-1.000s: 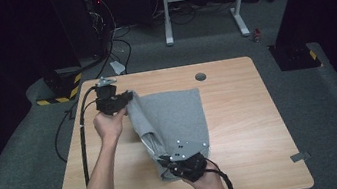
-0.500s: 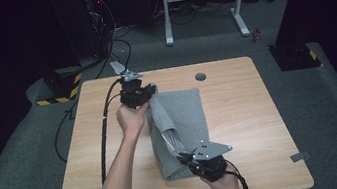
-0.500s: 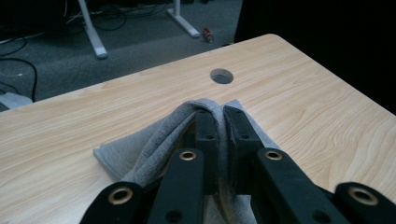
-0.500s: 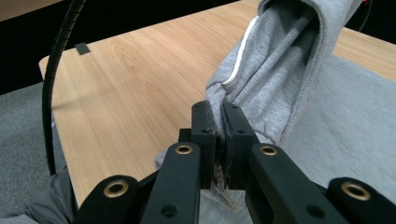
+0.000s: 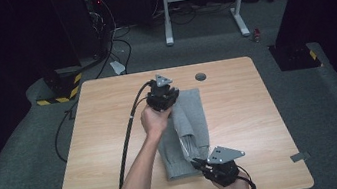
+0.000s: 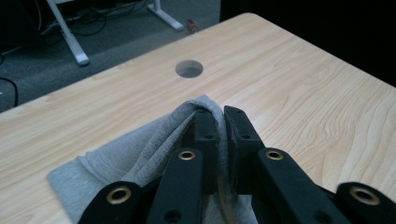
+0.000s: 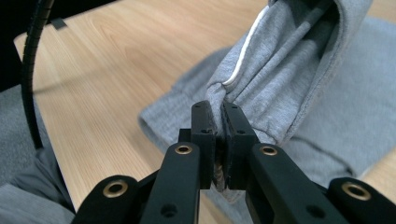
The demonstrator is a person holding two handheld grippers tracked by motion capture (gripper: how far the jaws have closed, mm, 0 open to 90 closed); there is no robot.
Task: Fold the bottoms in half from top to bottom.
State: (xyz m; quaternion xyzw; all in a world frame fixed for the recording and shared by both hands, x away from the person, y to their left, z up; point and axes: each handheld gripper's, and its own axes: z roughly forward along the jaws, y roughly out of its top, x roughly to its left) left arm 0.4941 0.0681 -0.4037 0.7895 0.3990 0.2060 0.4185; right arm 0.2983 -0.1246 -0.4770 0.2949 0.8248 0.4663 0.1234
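A person stands at a light wooden table (image 5: 111, 133) with a two-jaw claw in each hand, working a grey garment (image 5: 195, 116) that looks like a sweatshirt or sweatpants. All places below are given from that garment.

The garment lies near the middle of the table as a long, narrow bundle, its long axis running from the person's edge toward the far edge. A round cable hole (image 5: 200, 76) in the tabletop sits just beyond the garment's far end.

The left claw (image 5: 163, 98) is at the garment's far end, on its left corner. In the left gripper view its jaws are clenched on a fold of grey cloth, which wraps up between and over the tips (image 6: 215, 122). The right claw (image 5: 202, 163) is at the garment's near end, close to the person's edge. In the right gripper view its jaws are likewise clenched on a bunched edge of the fabric (image 7: 215, 119), lifted clear of the layer lying flat beneath it; a white drawstring or piping (image 7: 243, 60) runs along the raised part.

So the two claws hold opposite ends of the long axis, with one long side of the cloth raised between them over the flat layer. By my judgement, the coming move is a fold carried sideways across that axis, and both ends would need to travel together.

What kind of garment this is stays uncertain. The layers under the raised fold are hidden, and the person's left forearm (image 5: 141, 179) covers part of the garment's left side.
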